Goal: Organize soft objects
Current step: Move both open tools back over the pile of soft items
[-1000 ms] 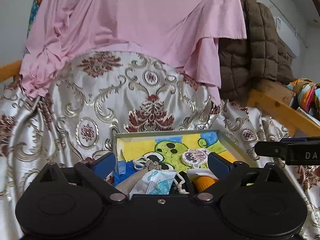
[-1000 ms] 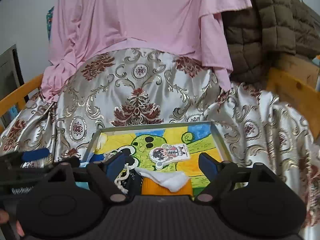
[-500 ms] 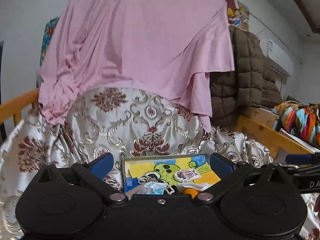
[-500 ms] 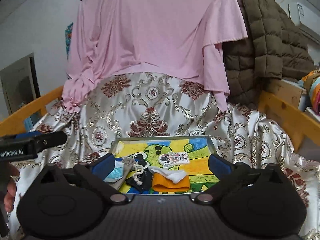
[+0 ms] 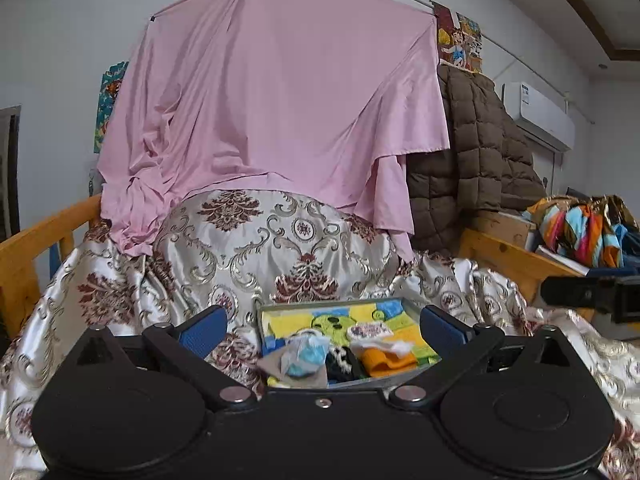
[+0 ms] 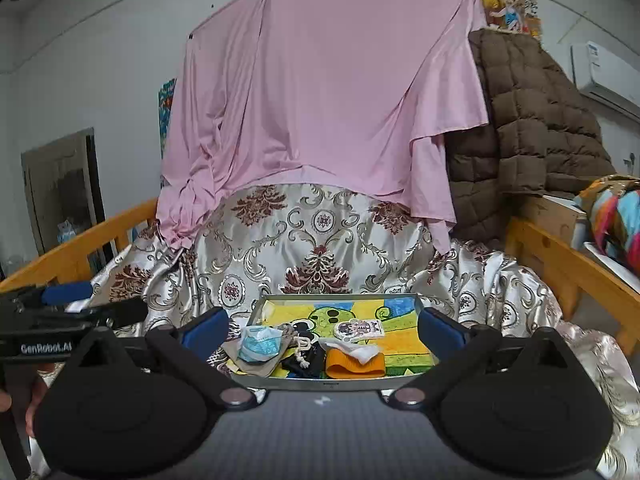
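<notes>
A metal tray (image 6: 400, 297) with a green and yellow cartoon liner lies on the patterned satin bedspread (image 6: 320, 240). In it lie a blue face mask (image 6: 258, 342), a beige cloth (image 6: 256, 366), a black item with a white cord (image 6: 304, 356), an orange band (image 6: 354, 364) with a white cloth (image 6: 352, 348) on it, and a flat cartoon patch (image 6: 358, 328). The tray also shows in the left wrist view (image 5: 332, 305). My left gripper (image 5: 322, 330) and my right gripper (image 6: 322, 326) are both open and empty, held back from the tray's near edge.
A pink sheet (image 6: 320, 100) hangs behind the bed. A brown quilted jacket (image 6: 528, 128) hangs at the right. Wooden bed rails run along the left (image 6: 80, 248) and right (image 6: 572, 260). Colourful cloth (image 5: 580, 232) lies beyond the right rail.
Both grippers have pulled back and up from the tray, which now looks smaller and farther away. The things in the tray have not moved.
</notes>
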{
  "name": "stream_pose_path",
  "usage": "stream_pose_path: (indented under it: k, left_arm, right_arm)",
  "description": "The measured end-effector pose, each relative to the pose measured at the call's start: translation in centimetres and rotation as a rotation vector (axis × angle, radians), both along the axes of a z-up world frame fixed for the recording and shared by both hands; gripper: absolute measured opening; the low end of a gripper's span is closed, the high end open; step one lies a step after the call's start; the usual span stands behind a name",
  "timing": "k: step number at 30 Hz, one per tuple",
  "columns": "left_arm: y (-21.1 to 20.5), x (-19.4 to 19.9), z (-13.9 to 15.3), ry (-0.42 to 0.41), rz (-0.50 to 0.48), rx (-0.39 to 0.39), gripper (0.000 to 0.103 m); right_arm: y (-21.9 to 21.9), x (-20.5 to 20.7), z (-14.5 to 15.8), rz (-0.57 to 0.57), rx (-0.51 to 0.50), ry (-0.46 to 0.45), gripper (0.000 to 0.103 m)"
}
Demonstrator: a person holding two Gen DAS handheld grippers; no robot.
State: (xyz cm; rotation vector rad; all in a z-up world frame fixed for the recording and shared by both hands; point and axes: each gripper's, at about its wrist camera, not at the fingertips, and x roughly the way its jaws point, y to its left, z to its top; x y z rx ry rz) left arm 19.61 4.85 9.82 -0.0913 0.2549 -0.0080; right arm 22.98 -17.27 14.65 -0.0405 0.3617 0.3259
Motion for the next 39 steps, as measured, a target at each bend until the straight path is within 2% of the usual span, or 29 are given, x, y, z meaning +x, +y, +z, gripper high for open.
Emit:
stream_pose_path:
  k: [9, 14, 20, 27, 35, 39]
  left_arm:
    - [-0.6, -4.5, -1.4, 0.019, -0.003, 0.024, 0.102]
    - [-1.0, -6.5, -2.4, 0.048, -0.007, 0.048, 0.102]
    - [-1.2, -8.0, -3.8, 0.118, -0.021, 0.037, 0.102]
    - [-2.1, -8.8, -4.9, 0.171, -0.053, 0.071, 0.102]
    - [-3.6, -8.6, -6.0, 0.217, -0.113, 0.125, 0.102]
    - [-4.4, -8.6, -6.6, 0.247, -0.146, 0.156, 0.102]
  right_arm:
    - [-0.3, -5.7, -1.4, -0.023, -0.055, -0.063, 0.103]
    - [-0.3, -8.2, -2.4, -0.048, -0.042, -0.089, 0.103]
    - [-0.8, -10.5, -4.8, -0.093, -0.024, -0.063, 0.103]
    - [-1.5, -13.8, -8.5, -0.137, -0.069, -0.041, 0.103]
    - [-1.7, -16.7, -11.5, -0.164, -0.112, 0.008, 0.103]
    - [-1.5, -17.9, -12.1, -0.178, -0.129, 0.004, 0.103]
